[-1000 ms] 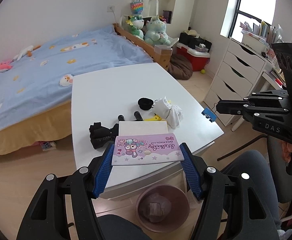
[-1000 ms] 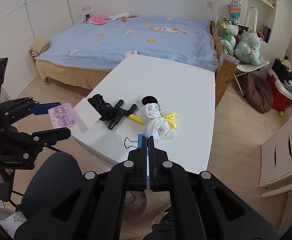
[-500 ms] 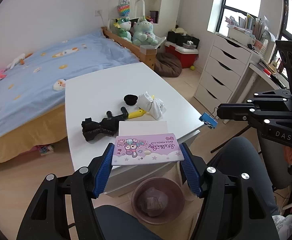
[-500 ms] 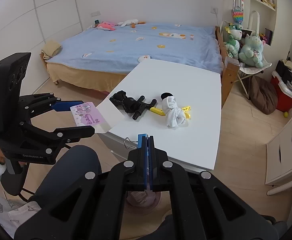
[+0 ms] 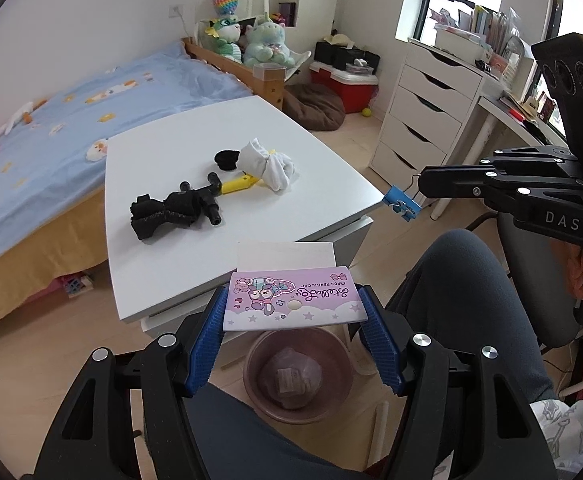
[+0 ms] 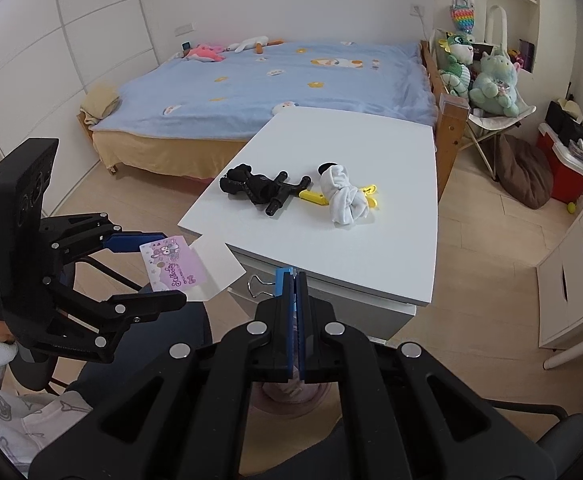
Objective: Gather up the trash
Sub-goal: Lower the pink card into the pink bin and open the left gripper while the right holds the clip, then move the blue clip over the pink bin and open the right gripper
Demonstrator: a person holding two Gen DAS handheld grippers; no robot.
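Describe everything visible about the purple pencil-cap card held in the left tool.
The flat purple pencil-cap packaging card looks like thin printed cardboard, showing a cartoon character, stars and cursive lettering, with a plain white panel behind its far edge. It lies roughly level, off the white table, clamped at its two short edges between the blue ribbed pads of the left tool. It hangs above the pinkish round bin on the floor. Nothing else touches it.

Black grippers (image 5: 293, 334) w/ blue ribbed pads, silver screws, "DAS" mark.
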